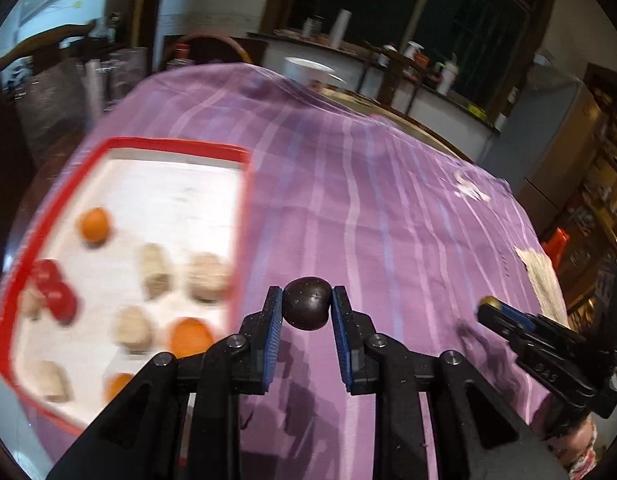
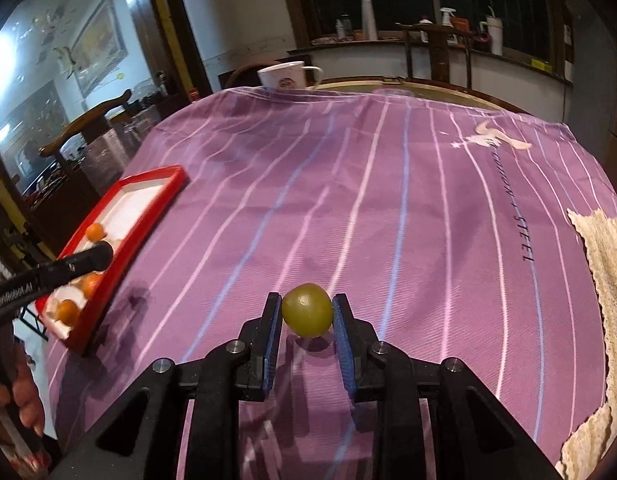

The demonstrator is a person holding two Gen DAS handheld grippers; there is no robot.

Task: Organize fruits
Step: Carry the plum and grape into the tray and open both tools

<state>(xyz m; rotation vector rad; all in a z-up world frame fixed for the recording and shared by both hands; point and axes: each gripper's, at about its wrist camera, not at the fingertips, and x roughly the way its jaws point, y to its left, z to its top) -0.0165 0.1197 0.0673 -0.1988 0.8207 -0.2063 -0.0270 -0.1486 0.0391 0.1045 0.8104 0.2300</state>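
Observation:
My left gripper point(image 1: 307, 307) is shut on a dark purple plum point(image 1: 307, 303) and holds it above the purple striped cloth point(image 1: 368, 200), just right of the red-rimmed white tray point(image 1: 244, 184). The tray holds orange fruits point(image 1: 94, 225), red fruits point(image 1: 52, 290) and several beige pieces point(image 1: 206, 276). My right gripper point(image 2: 307, 312) is shut on a green round fruit point(image 2: 307, 310) above the cloth point(image 2: 348, 180). The right gripper also shows at the right in the left wrist view point(image 1: 488, 304). The tray lies far left in the right wrist view point(image 2: 120, 252).
A beige mat point(image 2: 604, 264) lies at the cloth's right edge. A white cup point(image 2: 286, 74) stands beyond the far edge. Wooden chairs point(image 2: 88, 120) and a counter with bottles point(image 2: 428, 36) stand behind the table.

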